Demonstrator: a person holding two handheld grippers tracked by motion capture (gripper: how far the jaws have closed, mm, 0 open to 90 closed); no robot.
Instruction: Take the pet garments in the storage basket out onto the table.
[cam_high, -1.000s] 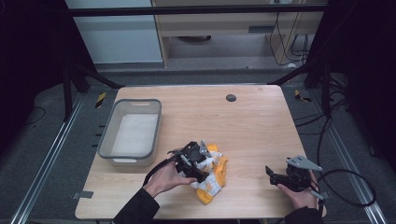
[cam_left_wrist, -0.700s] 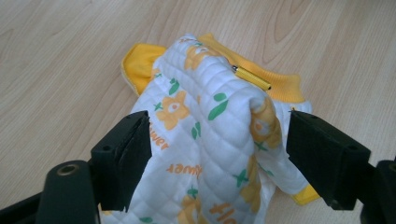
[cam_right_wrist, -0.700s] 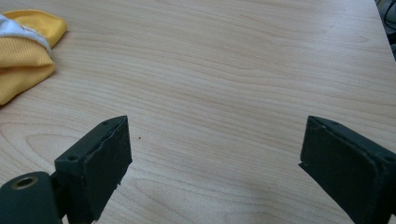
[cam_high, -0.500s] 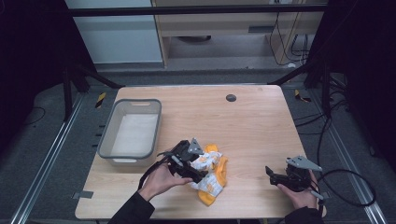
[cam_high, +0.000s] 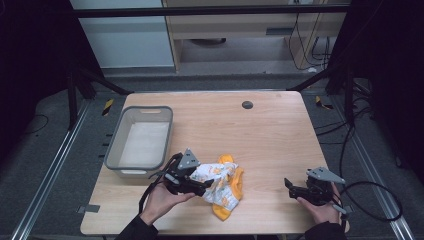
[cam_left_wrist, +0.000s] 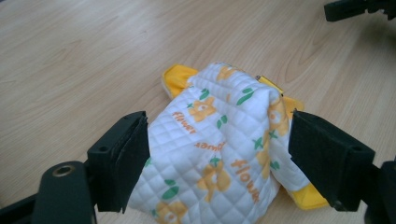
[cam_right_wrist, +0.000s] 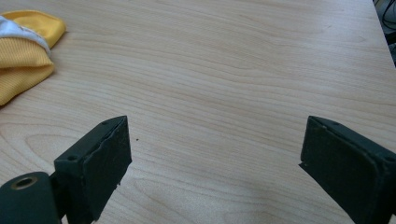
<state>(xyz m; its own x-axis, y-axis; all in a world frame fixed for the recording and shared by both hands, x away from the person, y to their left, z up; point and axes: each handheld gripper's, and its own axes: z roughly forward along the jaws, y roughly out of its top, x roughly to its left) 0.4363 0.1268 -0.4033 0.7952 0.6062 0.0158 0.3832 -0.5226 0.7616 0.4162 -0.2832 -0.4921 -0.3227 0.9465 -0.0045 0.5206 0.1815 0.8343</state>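
Observation:
A quilted white cloth (cam_high: 222, 182) with orange and green print and yellow trim lies bunched near the table's front middle. My left gripper (cam_high: 202, 186) holds its left side, and a raised fold of the cloth (cam_left_wrist: 219, 149) fills the space between both pads of the left gripper (cam_left_wrist: 217, 154). The yellow part rests on the wood. My right gripper (cam_high: 290, 187) sits low at the front right, open, with bare wood between the jaws of the right gripper (cam_right_wrist: 215, 158). The cloth's yellow edge (cam_right_wrist: 23, 46) lies far off to its left.
A grey plastic bin (cam_high: 114, 145) stands at the table's left, just behind my left hand. A small dark round cap (cam_high: 247, 104) sits in the tabletop near the far edge. The other gripper (cam_left_wrist: 355, 7) shows at the top right of the left gripper view.
My left gripper has shifted left toward the bin, and the cloth's white part has stretched out after it. The right gripper has stayed put.

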